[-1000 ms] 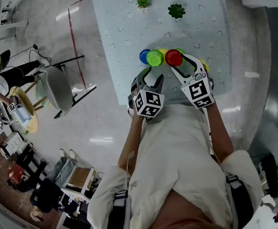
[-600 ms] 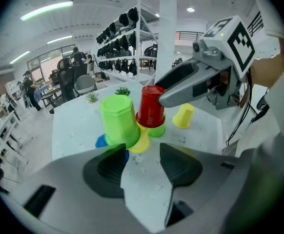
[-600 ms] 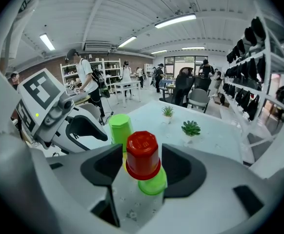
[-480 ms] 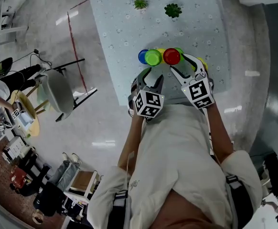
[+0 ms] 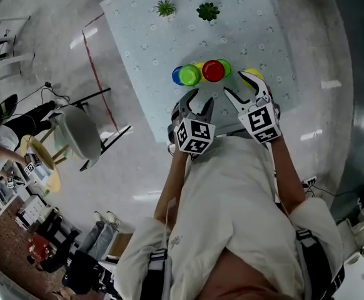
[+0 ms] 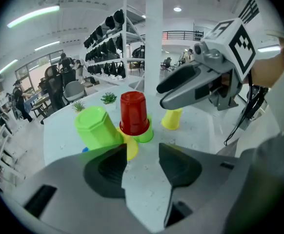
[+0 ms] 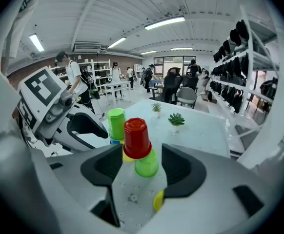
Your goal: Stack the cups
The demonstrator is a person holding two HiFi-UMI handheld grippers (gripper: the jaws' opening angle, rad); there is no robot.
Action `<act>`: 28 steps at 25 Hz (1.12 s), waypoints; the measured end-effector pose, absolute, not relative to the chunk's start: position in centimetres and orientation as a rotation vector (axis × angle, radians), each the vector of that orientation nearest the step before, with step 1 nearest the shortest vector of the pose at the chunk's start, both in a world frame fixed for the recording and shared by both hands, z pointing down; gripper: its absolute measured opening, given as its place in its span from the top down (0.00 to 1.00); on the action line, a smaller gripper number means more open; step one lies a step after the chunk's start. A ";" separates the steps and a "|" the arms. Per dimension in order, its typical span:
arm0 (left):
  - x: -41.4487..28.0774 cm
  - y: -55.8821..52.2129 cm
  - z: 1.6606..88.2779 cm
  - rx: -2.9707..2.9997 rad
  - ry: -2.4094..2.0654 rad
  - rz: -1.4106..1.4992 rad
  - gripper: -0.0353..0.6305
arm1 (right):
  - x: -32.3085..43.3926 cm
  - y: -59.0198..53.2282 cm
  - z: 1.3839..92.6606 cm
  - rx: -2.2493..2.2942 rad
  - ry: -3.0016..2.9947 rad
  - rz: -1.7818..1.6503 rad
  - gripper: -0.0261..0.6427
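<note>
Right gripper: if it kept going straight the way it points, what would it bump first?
Probably the upside-down red cup, straight ahead of the right gripper. Its jaws have just been opening, with nothing between them. Depth is hard to judge, so it might meet the green cup under it instead.

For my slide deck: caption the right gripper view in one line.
Right gripper, fingers just opened and empty, faces a cluster of upside-down cups, a red cup perched on a green cup.
</note>
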State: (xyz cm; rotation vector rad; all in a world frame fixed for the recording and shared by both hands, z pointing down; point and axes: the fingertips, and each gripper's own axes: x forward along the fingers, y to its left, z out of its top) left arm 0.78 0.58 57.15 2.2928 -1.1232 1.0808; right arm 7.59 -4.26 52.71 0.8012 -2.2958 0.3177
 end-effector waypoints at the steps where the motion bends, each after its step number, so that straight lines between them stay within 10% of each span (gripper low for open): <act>1: 1.1 0.5 57.2 2.303 -1.112 1.085 0.63 | 8.0 -4.2 52.8 0.815 -2.291 0.324 0.59; 28: 9.9 -0.8 57.4 2.394 -0.981 1.124 0.67 | 18.0 -3.8 57.1 0.946 -2.177 0.455 0.60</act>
